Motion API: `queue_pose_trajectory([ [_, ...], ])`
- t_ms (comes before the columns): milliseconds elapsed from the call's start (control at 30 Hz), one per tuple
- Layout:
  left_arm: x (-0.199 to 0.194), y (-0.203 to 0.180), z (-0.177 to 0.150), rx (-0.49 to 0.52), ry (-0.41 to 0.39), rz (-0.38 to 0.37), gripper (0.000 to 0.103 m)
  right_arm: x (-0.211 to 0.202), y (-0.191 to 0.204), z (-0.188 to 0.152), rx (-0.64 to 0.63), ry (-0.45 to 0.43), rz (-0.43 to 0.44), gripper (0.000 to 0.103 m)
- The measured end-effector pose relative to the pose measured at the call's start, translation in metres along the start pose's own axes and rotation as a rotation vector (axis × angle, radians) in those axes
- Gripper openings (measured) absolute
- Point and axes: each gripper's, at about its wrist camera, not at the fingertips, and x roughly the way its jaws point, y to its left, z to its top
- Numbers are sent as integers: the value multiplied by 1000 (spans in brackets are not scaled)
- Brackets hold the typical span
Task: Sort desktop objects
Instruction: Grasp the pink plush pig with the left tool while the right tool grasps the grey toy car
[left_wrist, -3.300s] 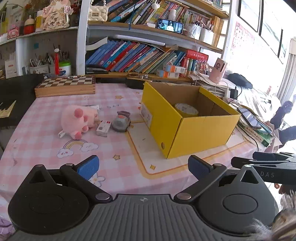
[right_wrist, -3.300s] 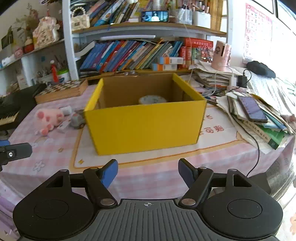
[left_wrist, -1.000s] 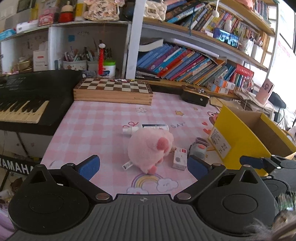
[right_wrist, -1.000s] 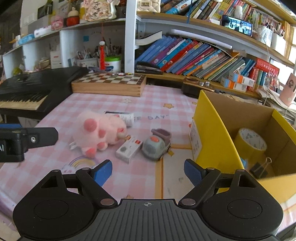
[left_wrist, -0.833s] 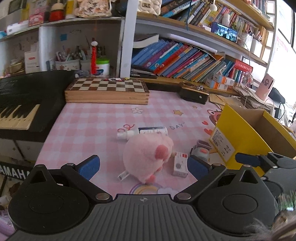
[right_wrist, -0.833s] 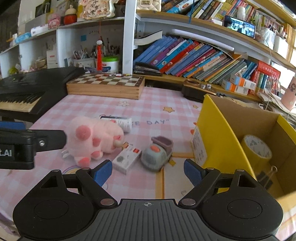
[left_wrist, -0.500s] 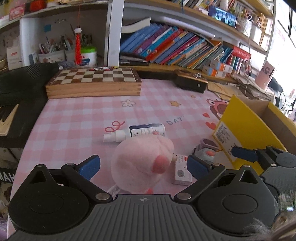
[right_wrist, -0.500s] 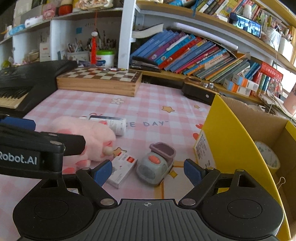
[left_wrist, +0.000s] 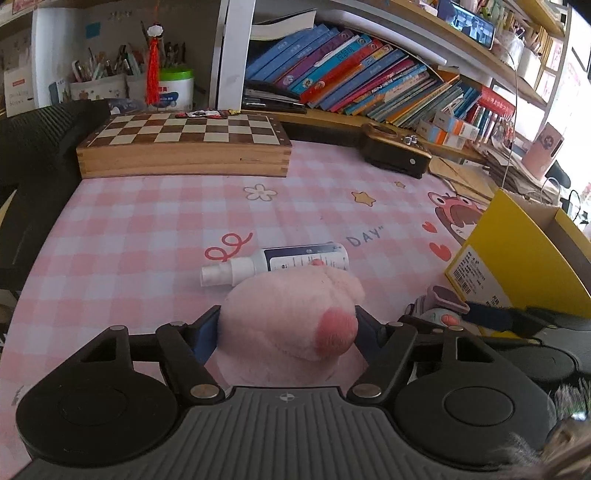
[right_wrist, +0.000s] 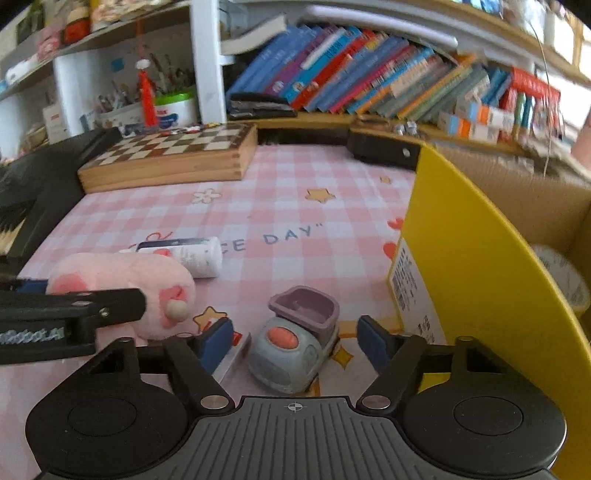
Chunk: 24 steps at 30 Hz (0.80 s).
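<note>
A pink plush toy (left_wrist: 291, 317) lies on the pink checked tablecloth between the fingers of my left gripper (left_wrist: 286, 328), whose blue pads press its sides. The plush also shows in the right wrist view (right_wrist: 122, 284). A grey and purple toy truck (right_wrist: 295, 343) sits between the open fingers of my right gripper (right_wrist: 295, 341), untouched. A white spray bottle (left_wrist: 277, 262) lies just behind the plush. A small white box (right_wrist: 231, 350) lies partly hidden behind my right gripper's left finger. The yellow cardboard box (right_wrist: 491, 280) stands at the right with a tape roll (right_wrist: 561, 277) inside.
A wooden chessboard box (left_wrist: 184, 144) lies at the back of the table. A black keyboard (left_wrist: 33, 155) borders the left side. A dark case (left_wrist: 395, 153) sits at the back right. Bookshelves (left_wrist: 369, 85) rise behind the table.
Both grippers moved forward and down. My left gripper closed its fingers onto the pink plush. My right gripper now straddles the toy truck with narrower but open fingers.
</note>
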Motion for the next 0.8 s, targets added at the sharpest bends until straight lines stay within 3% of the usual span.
queue_pose_trajectory([
  [67, -1, 3, -1, -19, -5, -8, 67, 1, -4, 1, 28, -4, 24, 52],
  [267, -9, 4, 0, -46, -17, 0, 62, -4, -6, 4, 26, -9, 72, 40],
  [567, -58, 9, -3, -132, -107, -27, 62, -45, 1, 14, -56, -127, 162, 40],
  [800, -99, 13, -14, -188, -161, -53, 62, -77, -2, 11, -77, -136, 224, 40],
])
